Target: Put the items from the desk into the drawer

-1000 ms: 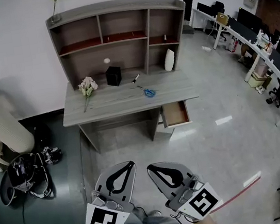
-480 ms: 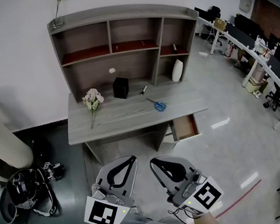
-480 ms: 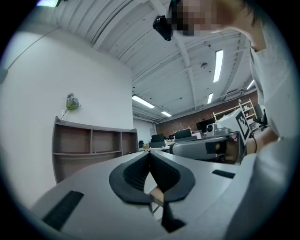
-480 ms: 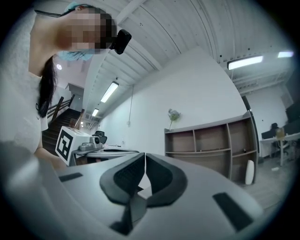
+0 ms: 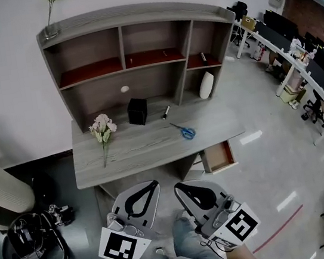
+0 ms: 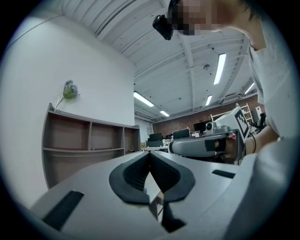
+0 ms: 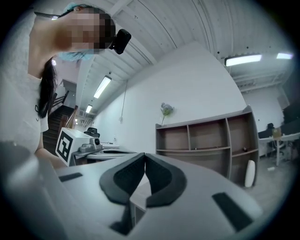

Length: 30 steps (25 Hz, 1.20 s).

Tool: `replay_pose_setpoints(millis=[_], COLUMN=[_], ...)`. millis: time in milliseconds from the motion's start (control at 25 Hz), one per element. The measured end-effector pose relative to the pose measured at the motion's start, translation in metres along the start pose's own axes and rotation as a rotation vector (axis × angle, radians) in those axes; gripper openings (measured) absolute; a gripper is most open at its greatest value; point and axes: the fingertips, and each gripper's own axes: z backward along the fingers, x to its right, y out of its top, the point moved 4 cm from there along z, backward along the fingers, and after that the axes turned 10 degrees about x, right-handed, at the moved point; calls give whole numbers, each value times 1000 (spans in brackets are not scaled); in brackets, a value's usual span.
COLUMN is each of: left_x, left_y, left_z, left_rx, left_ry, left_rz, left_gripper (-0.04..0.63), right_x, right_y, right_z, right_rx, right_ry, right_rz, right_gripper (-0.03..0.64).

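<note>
- The left tongs (image 5: 150,185) and the right tongs (image 5: 179,187) were held clenched tip to tip and empty, side by side, well short of the counter's (image 5: 144,151) front edge.
- The scissors (image 5: 185,131) were seen lying flat near the counter's right end, the flowers (image 5: 102,129) toward its left end, and a black box (image 5: 137,111) and a small dark pen-like item (image 5: 165,113) by its back edge.
- The drawer (image 5: 219,156) was found pulled out below the counter's front right corner, with nothing visible inside.
- It was judged that the flat scissors could be pushed along the counter rather than lifted, if the tongs were not spread in time.
- The long flower stem was judged likely to catch on the drawer's rim.
- A knock against the hutch (image 5: 131,46) was thought possible when the box was reached for.
</note>
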Motion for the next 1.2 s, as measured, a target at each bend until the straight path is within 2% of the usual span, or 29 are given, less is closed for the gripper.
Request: replay_pose_setpoints(millis=[160, 480, 800, 1000, 1200], left_x=[-22, -60, -73, -88, -116], left_y=[-9, -17, -33, -43, -55], left_z=[-38, -127, -184, -202, -218], left_rx=[5, -21, -25, -45, -39], left_ry=[37, 146, 224, 230, 205], left_rz=[-5, -33, -73, -75, -58], left_gripper=[6, 8, 8, 8, 8], right_x=[44, 139, 207, 226, 245], right_y=[-9, -12, -21, -28, -38], right_z=[-20, -66, -82, -93, -115], right_rx=[3, -5, 1, 3, -6], right_ry=[35, 169, 245, 255, 222], right_rz=[-5, -41, -60, -71, -65], right_gripper=[11, 10, 9, 10, 10])
